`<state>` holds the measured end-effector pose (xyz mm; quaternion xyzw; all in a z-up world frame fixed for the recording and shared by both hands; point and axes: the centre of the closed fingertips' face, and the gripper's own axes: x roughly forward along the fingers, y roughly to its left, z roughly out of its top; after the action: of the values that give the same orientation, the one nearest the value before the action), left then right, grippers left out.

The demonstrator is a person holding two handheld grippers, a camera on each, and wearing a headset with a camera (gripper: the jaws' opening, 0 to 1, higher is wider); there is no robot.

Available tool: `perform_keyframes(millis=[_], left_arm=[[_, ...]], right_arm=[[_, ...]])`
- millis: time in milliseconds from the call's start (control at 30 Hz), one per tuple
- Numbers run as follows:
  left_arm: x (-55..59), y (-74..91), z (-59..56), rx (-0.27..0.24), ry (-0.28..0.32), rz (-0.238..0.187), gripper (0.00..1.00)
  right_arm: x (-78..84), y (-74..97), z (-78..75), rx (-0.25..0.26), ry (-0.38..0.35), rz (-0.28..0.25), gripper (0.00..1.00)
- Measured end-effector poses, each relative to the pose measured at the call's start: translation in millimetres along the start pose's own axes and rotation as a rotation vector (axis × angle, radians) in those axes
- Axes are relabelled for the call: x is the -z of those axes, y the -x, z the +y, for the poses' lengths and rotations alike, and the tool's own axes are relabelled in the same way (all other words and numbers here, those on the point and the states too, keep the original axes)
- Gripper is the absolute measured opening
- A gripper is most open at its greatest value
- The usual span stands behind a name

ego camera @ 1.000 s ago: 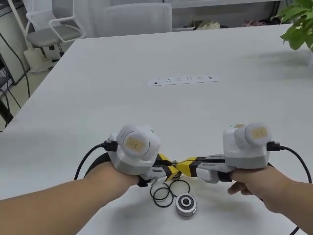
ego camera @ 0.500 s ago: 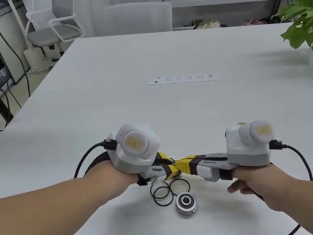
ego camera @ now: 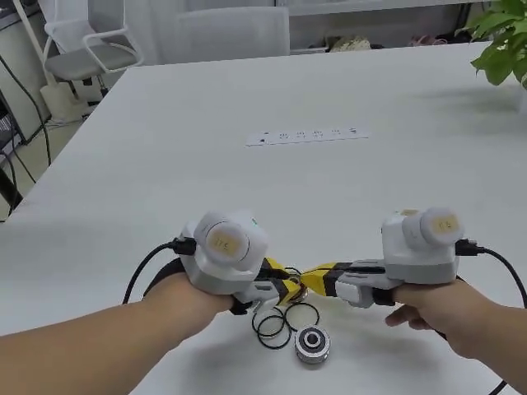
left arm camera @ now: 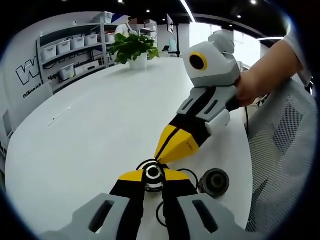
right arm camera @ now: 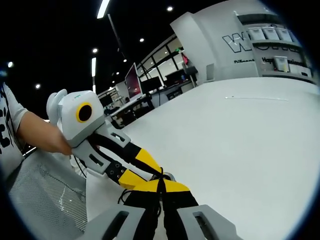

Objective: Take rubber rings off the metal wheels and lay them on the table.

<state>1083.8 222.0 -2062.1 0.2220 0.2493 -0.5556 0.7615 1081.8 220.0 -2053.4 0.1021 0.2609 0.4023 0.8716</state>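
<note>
My left gripper (left arm camera: 153,176) is shut on a small metal wheel (left arm camera: 153,172) with a black rubber ring around it, held just above the white table (ego camera: 247,181). My right gripper (left arm camera: 162,156) comes in from the right with its jaws shut on that ring's edge. In the head view the left gripper (ego camera: 288,288) and right gripper (ego camera: 304,285) meet tip to tip. Below them lie two loose black rings (ego camera: 274,326) (ego camera: 303,313) and a second metal wheel (ego camera: 313,344). In the right gripper view, the right gripper (right arm camera: 161,181) touches the left gripper (right arm camera: 151,167).
A white power strip (ego camera: 306,134) lies flat in the middle of the table. A potted plant (ego camera: 502,45) stands at the far right corner. White chairs (ego camera: 82,49) stand beyond the far left edge. A mesh chair back (left arm camera: 285,145) is close behind the near edge.
My right gripper has drifted slightly right and down. The left gripper, the loose rings and the second wheel have stayed put.
</note>
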Motion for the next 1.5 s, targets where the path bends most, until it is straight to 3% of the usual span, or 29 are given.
perform_keyframes(millis=[200,767,1233,1500], left_arm=[[-1.8,3.5,-4.3,0.021,-0.034,-0.008,0.13],[-11.4,24.9,-6.3,0.033,-0.026,-0.066,0.28],[-14.6,55.3,-7.0,0.027,0.005,-0.129,0.43],[-10.4,72.0,-4.6,0.013,0.015,-0.143,0.48]], right_arm=[[-0.2,0.4,0.8,-0.001,-0.002,-0.001,0.00],[-6.8,2.8,-0.2,-0.005,-0.019,-0.028,0.00],[-13.0,1.0,8.0,-0.038,-0.035,-0.051,0.00],[-16.1,-0.5,15.5,-0.066,-0.044,-0.062,0.00]])
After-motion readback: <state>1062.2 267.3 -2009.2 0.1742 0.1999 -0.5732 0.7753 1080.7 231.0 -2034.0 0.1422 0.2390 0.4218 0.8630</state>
